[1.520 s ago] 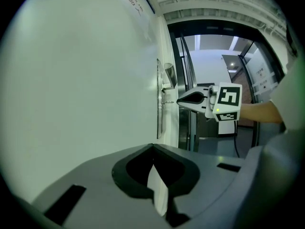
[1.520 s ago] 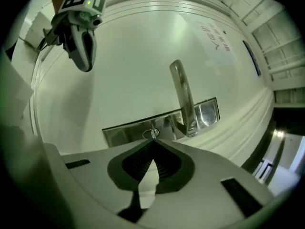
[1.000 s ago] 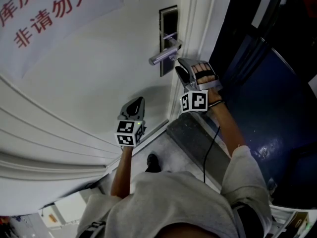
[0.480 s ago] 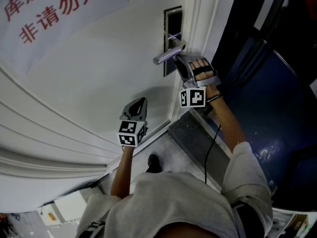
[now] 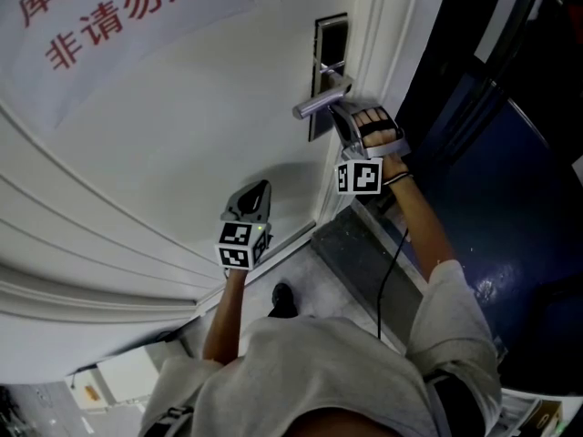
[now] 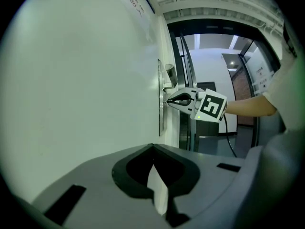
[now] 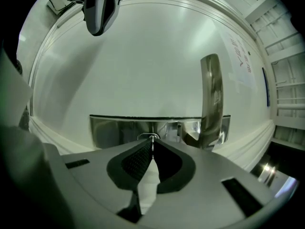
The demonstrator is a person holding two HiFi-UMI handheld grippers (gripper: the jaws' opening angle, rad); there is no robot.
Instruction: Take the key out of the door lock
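The key shows as a thin metal edge sticking out of the steel lock plate, to the left of the lever handle. My right gripper has just been closing and its pads now pinch the key. In the head view this gripper sits under the handle, against the plate, and the key is hidden. My left gripper hangs lower on the white door, shut with nothing in it, and does not touch the lock.
A paper sign with red characters hangs on the door at upper left. The door frame runs right of the lock, with a dark blue panel beyond it. The person's shoe is on the grey floor below.
My right gripper has moved up to the lock plate under the handle, and its jaws have gone from wide open to closed on the key. The left gripper has stayed put.
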